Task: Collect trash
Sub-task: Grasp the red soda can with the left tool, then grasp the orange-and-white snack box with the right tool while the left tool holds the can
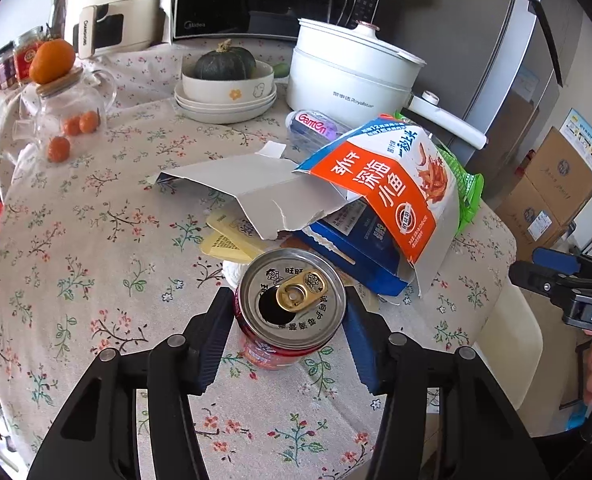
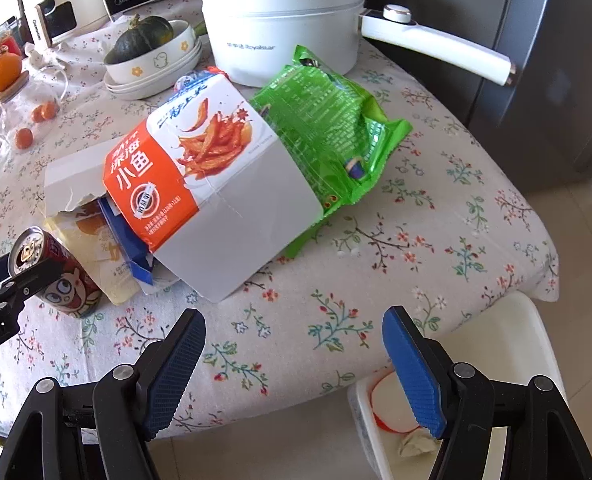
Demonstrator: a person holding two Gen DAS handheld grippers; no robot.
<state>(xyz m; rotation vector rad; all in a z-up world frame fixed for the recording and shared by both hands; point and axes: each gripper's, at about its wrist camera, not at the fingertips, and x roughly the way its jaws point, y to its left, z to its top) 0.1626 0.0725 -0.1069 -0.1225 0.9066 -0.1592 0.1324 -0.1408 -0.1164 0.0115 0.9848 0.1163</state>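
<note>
I get bright, even daylight on both feeds; shadows under the torn snack box are soft and short. The can lid throws a mild metallic sheen — no blown-out glare; the fridge door stays dark grey. Focus is crisp at centre; toward the rims the fisheye bends the floral tablecloth and fades into black corners — the glass teapot looks slightly soft.
</note>
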